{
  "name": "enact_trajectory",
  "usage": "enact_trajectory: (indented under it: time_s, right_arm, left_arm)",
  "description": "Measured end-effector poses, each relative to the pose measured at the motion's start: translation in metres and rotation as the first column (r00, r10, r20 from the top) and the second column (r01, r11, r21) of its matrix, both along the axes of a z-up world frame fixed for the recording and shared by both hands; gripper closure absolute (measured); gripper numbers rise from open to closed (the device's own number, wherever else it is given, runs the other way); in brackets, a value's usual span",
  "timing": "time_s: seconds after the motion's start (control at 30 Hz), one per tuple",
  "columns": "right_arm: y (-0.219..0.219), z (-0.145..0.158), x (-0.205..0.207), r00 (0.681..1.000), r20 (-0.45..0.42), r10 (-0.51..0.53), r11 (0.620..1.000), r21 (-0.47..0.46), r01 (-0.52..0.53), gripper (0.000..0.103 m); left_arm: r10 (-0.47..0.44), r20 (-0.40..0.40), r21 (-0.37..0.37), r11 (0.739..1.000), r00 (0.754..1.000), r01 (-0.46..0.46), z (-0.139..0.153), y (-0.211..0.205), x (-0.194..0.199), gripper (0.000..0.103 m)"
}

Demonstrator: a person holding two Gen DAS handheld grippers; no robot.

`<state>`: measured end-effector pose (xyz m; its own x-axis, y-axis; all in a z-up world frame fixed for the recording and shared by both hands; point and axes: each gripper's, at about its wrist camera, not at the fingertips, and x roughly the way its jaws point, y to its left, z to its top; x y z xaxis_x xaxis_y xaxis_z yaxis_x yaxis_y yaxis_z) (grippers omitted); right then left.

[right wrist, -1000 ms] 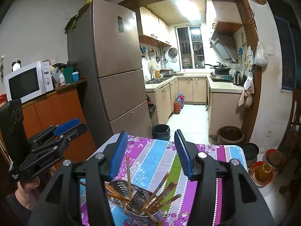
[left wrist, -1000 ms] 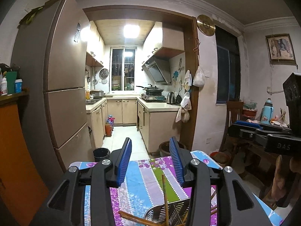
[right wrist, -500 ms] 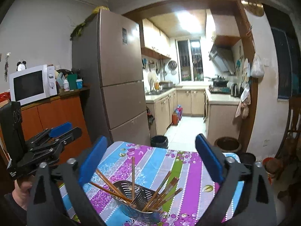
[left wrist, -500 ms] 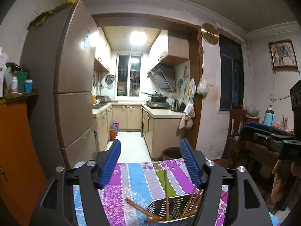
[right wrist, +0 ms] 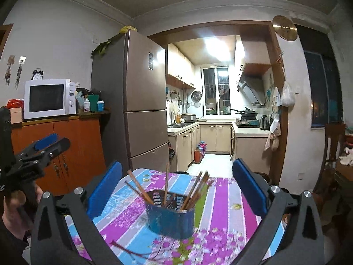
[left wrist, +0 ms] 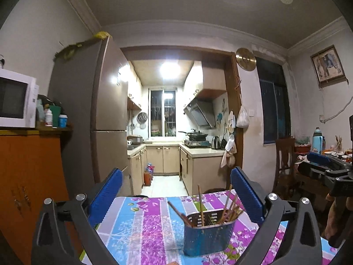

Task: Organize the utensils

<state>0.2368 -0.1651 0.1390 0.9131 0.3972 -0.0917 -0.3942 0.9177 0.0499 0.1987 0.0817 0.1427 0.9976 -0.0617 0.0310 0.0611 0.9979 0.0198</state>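
Both hand-held tools are spread wide with nothing between their blue pads: the left gripper (left wrist: 176, 195) and the right gripper (right wrist: 177, 186) each frame the same target, and both have opened further over the last second, when their pads stood much closer together. They have also pulled back and risen, so the blue-wrapped metal utensil holder with a slotted rim (left wrist: 208, 235) now shows whole on the table instead of being cut off at the bottom of the view. It stands upright on the flowered purple, blue and green striped tablecloth (left wrist: 141, 225), near the grippers and a little right of centre from the left one. A bunch of brown wooden chopsticks (right wrist: 195, 190) leans out of it in several directions, splayed rather than gathered. One more thin stick (right wrist: 130, 250) appears to lie loose on the cloth at the near left of the holder, though it is blurred. Beyond the table stand the tall brown fridge (right wrist: 143, 101) to the left and the lit kitchen far behind. To me the wide jaws suggest the sorting is only beginning, with a first grasp yet to come.
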Motion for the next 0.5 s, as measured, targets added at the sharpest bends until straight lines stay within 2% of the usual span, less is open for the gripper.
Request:
enact_trajectory:
  time_s: [0.33, 0.5]
  right_arm:
    - [0.008, -0.039, -0.081, 1.0, -0.001, -0.021, 1.0, -0.021, 0.021, 0.006]
    - [0.013, -0.055, -0.112, 0.999, -0.03, -0.028, 1.0, -0.01, 0.028, 0.006]
  left_arm:
    - [-0.006, -0.001, 0.001, 1.0, 1.0, 0.006, -0.038, -0.01, -0.086, 0.005]
    - [0.017, -0.007, -0.031, 0.999, 1.0, -0.017, -0.056, -0.014, -0.116, 0.005]
